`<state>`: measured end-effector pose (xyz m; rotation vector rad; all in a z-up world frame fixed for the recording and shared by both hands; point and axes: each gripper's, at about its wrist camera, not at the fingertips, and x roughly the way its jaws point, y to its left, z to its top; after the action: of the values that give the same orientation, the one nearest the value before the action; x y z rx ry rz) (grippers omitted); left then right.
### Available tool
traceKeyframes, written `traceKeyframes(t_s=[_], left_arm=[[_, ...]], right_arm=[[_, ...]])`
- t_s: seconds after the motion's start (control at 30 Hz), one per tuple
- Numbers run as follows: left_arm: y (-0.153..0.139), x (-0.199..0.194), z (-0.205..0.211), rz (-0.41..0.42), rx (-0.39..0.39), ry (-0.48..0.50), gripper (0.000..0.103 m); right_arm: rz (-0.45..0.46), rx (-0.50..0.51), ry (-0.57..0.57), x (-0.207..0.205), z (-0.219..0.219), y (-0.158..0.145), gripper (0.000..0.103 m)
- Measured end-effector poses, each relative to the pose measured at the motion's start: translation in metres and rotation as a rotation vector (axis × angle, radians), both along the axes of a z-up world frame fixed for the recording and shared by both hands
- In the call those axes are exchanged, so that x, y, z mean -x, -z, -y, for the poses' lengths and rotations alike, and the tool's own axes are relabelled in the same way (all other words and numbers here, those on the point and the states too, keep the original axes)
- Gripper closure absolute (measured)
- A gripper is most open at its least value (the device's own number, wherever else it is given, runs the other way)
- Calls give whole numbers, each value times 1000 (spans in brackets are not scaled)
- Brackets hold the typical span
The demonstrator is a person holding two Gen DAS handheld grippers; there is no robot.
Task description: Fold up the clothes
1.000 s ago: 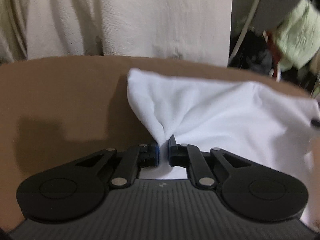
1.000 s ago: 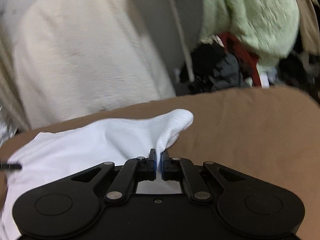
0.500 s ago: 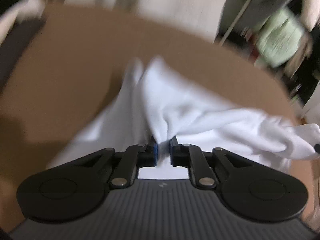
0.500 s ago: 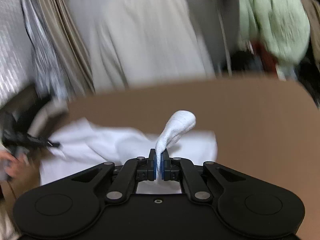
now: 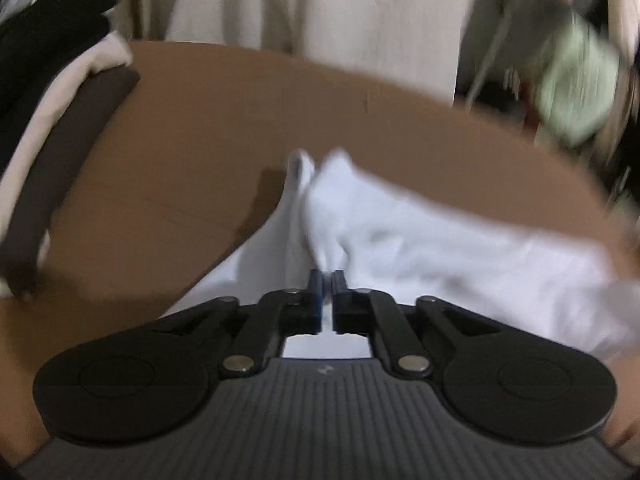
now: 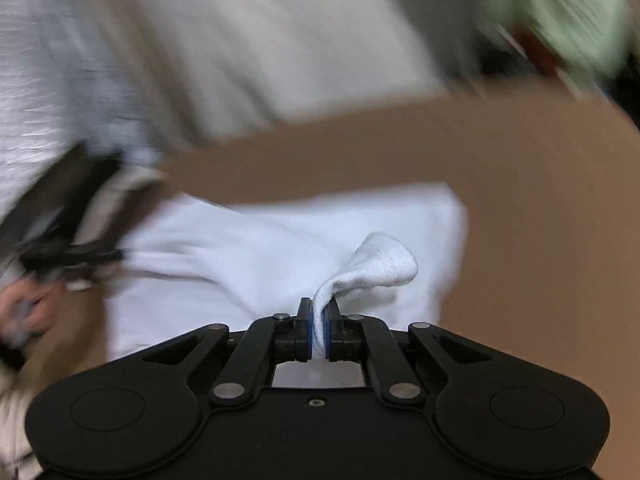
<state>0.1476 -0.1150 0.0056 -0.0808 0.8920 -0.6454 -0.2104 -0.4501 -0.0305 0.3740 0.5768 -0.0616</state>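
Between the pinched jaws of the right gripper (image 6: 319, 334) a soft nub of the white garment (image 6: 280, 248) curls up; the left gripper (image 5: 327, 300) has just clamped tight on another corner. Beyond them the cloth lies rumpled on the smooth brown worktop (image 5: 224, 128), cream fabric (image 5: 320, 4) hanging past its far edge.

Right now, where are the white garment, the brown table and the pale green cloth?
white garment (image 6: 360, 240): right wrist view, flat middle.
brown table (image 5: 240, 120): left wrist view, bare top.
pale green cloth (image 6: 560, 12): right wrist view, blurred middle.
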Motion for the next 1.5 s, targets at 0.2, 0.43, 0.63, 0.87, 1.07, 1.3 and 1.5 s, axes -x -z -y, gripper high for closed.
traceKeyframes(t_s=[0.2, 0.43, 0.63, 0.87, 1.07, 1.3, 1.5], left_arm=[[26, 2, -3, -40, -274, -75, 97], [35, 16, 4, -213, -160, -100, 93], [27, 32, 22, -165, -128, 30, 68], [44, 7, 8, -268, -11, -68, 58], [59, 8, -1, -336, -56, -47, 58], [66, 9, 9, -350, -74, 5, 56], [60, 15, 14, -349, -61, 35, 56]], right_arm=[[-256, 123, -108, -29, -5, 23, 81], [-227, 144, 38, -19, 5, 10, 46], [16, 61, -12, -18, -5, -11, 34], [-327, 103, -93, -151, -17, 24, 34], [-327, 36, -78, -212, -8, 43, 25], [-321, -136, -43, -230, 10, 81, 28], [-201, -149, -199, -204, -28, 59, 90]])
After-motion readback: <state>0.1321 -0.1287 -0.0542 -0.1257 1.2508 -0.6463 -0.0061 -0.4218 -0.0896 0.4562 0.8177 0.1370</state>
